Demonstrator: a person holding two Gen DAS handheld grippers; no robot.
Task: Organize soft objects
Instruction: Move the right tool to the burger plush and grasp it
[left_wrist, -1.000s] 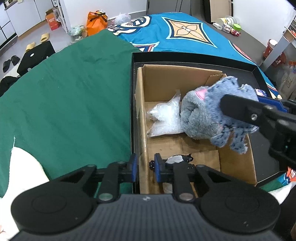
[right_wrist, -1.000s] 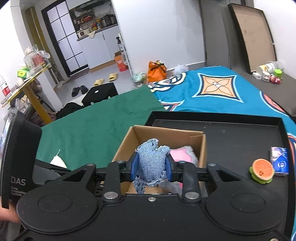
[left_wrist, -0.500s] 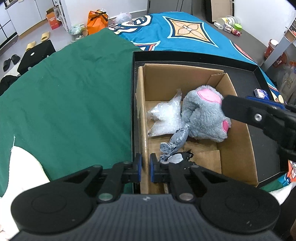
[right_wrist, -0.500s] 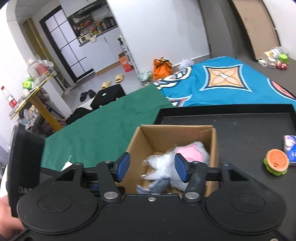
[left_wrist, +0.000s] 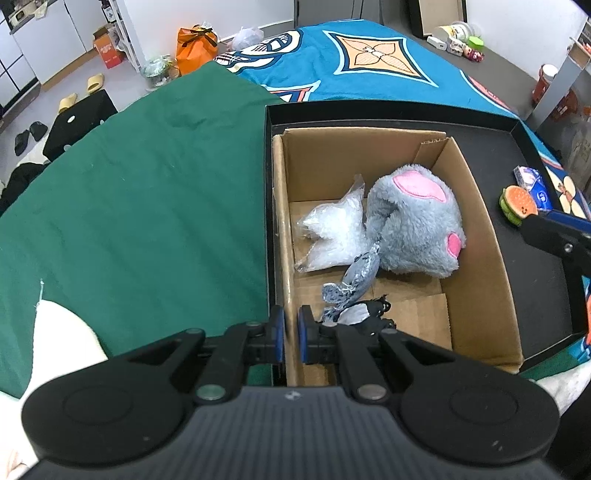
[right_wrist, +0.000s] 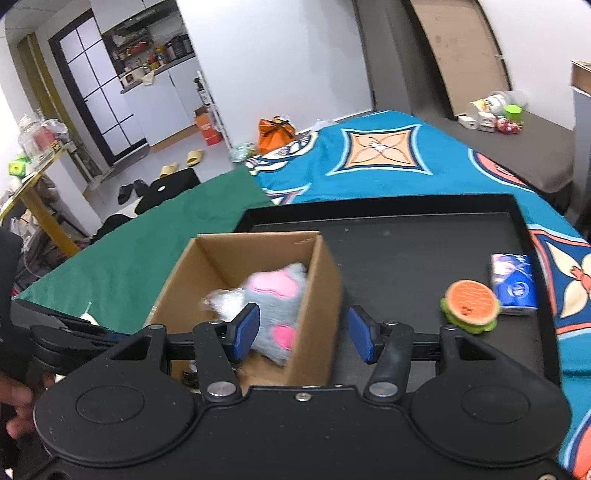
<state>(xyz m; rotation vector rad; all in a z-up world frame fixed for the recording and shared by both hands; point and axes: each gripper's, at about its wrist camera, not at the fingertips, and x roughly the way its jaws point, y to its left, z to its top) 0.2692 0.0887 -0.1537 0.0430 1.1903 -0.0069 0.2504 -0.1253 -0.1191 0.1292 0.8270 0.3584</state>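
An open cardboard box (left_wrist: 476, 236) stands at the left end of a black tray (right_wrist: 406, 251). Inside lie a grey plush with pink patches (left_wrist: 417, 225), a clear plastic bag (left_wrist: 332, 232), a scrap of blue denim cloth (left_wrist: 354, 280) and a small black-and-white item (left_wrist: 365, 314). My left gripper (left_wrist: 291, 332) is shut on the box's left wall near its front corner. My right gripper (right_wrist: 304, 334) stands open and holds nothing, over the box's right wall. One of its fingers (left_wrist: 550, 236) shows at the right edge of the left wrist view.
A burger toy (right_wrist: 469, 306) and a blue tissue packet (right_wrist: 513, 284) lie on the tray to the right of the box. The tray rests on a bed with a green sheet (left_wrist: 147, 203) and a blue patterned blanket (right_wrist: 388, 166). A hand (right_wrist: 14, 402) shows at the lower left.
The right gripper opened and let go of the denim cloth, which dropped into the box. It then moved right, out from over the plush. The left gripper kept still.
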